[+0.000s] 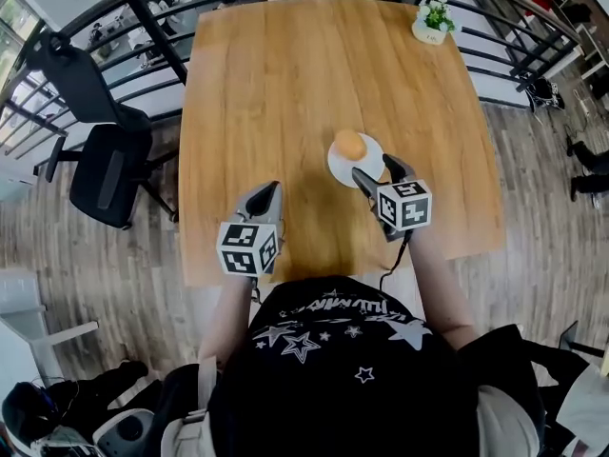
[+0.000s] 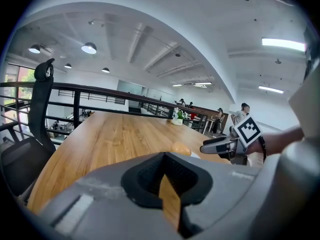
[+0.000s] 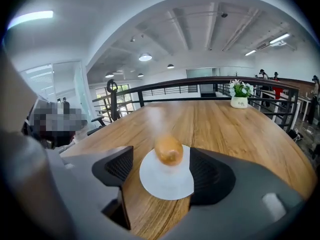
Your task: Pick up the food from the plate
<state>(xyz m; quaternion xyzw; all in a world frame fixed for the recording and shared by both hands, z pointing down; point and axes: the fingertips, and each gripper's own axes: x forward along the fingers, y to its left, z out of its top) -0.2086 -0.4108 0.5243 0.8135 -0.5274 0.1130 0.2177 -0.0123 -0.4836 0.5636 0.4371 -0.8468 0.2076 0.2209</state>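
While bread roll (image 3: 168, 150) sits on white plate (image 3: 161, 183), mid tabletop (image 1: 285, 84): right tool (image 1: 374, 168) jaws wide apart, roll untouched; left tool (image 1: 269, 190) jaws together, empty.

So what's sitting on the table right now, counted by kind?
white plate: 1
round orange-brown food piece, on the plate: 1
potted plant, at the far corner: 1
Total: 3
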